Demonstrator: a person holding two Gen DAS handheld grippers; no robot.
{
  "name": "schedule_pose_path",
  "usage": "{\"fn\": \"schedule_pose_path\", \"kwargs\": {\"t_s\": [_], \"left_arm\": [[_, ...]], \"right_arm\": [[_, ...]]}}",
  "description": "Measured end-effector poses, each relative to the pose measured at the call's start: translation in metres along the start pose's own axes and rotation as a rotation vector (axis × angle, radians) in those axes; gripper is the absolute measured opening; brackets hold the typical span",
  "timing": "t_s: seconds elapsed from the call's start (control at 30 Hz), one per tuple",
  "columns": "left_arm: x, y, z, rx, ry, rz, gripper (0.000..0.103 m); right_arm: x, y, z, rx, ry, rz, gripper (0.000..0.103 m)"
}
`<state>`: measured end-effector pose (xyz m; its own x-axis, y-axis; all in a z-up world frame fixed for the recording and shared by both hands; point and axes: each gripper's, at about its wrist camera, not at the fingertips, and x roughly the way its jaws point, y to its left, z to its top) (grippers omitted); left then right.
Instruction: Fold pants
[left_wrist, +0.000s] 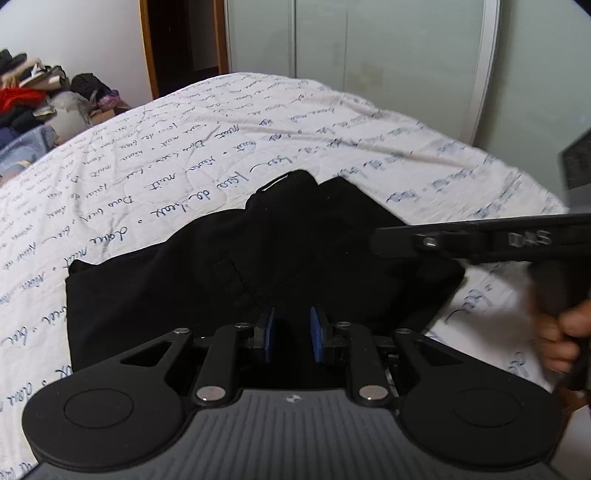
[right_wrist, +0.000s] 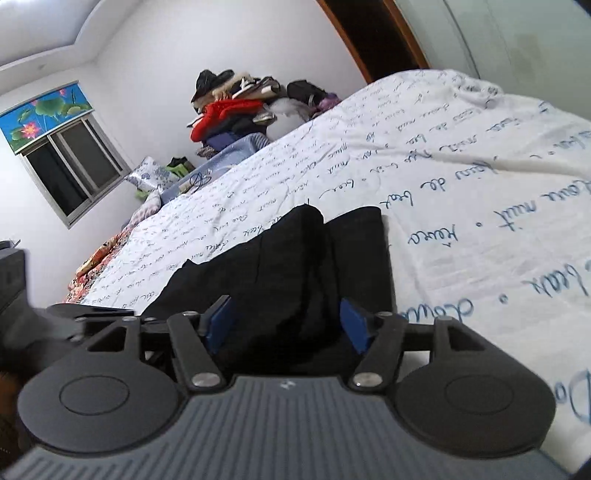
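Black pants (left_wrist: 229, 266) lie folded in a bundle on the white bed sheet with blue script (left_wrist: 147, 155). My left gripper (left_wrist: 293, 332) is low over the near edge of the bundle. Its blue pads stand close together with black cloth between them, shut on the pants. My right gripper (left_wrist: 391, 240) comes in from the right over the bundle, held by a hand (left_wrist: 561, 339). In the right wrist view my right gripper (right_wrist: 286, 325) is open, its blue pads wide apart. The pants (right_wrist: 295, 266) lie under and between the pads without touching them.
A pile of clothes (right_wrist: 236, 107) sits past the bed's far side. Pale sliding wardrobe doors (left_wrist: 369, 55) and a dark doorway (left_wrist: 184, 37) stand behind the bed. A window (right_wrist: 74, 166) is on the left wall. White sheet (right_wrist: 480, 184) spreads around the pants.
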<state>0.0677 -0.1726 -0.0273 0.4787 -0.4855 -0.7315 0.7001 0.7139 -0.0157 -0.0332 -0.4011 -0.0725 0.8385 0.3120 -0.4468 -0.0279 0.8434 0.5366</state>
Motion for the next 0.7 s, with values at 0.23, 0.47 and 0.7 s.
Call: {"fn": "schedule_pose_path", "kwargs": {"t_s": [0.23,0.47,0.7], "left_arm": [[0.001,0.037,0.000,-0.173,0.002,-0.009,0.020],[0.004,0.041,-0.003,-0.181,0.000,-0.014,0.020],[0.003,0.042,-0.003,-0.192,-0.007,-0.013,0.020]], "right_arm": [[0.039,-0.010,0.026,-0.034,0.097,0.047,0.081],[0.057,-0.007,0.034,-0.062,0.175,0.099,0.045],[0.068,-0.017,0.041,-0.023,0.195,0.090,0.040]]}}
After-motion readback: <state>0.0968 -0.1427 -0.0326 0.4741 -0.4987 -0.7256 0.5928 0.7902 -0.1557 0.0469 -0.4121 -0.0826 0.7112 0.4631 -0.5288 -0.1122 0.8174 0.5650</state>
